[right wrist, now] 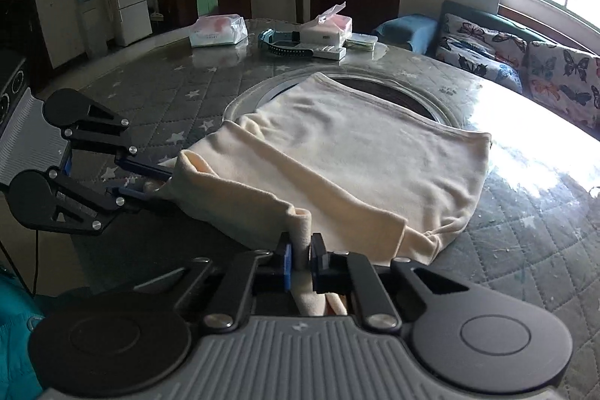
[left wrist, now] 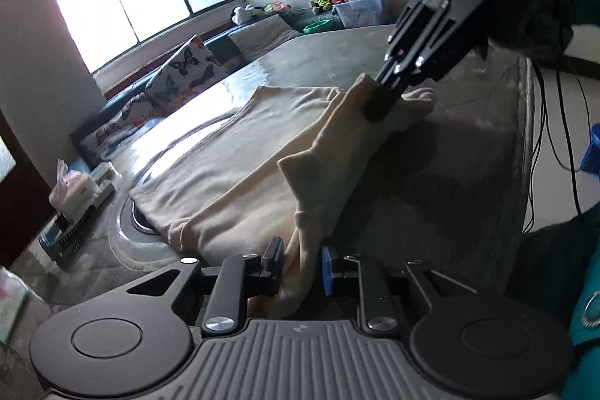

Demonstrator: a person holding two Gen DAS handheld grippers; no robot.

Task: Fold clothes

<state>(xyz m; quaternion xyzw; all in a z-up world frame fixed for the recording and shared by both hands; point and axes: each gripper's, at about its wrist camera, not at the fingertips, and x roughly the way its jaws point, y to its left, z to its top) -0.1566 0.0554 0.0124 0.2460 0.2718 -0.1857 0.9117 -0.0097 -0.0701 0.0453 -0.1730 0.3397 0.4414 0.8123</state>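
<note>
Mid-fold, judging by the raised near edge. Left gripper clamped on one corner of the soft cream fleece garment, right gripper clamped on the other. Rest of cloth lying flat ahead of both, on the grey quilted star-pattern table cover. Next, probably: carry edge forward evenly, keeping corners level.

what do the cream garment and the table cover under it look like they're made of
Cream garment: looks like soft matte knit, perhaps fleece or brushed cotton; it drapes limply, shows faint nap and bunches where each hand-held gripper pinches it.

Table cover: seems to be grey quilted fabric with stitched diamonds and white stars. It shines wetly near the window, so a clear plastic sheet may lie over it, though that is uncertain.
</note>
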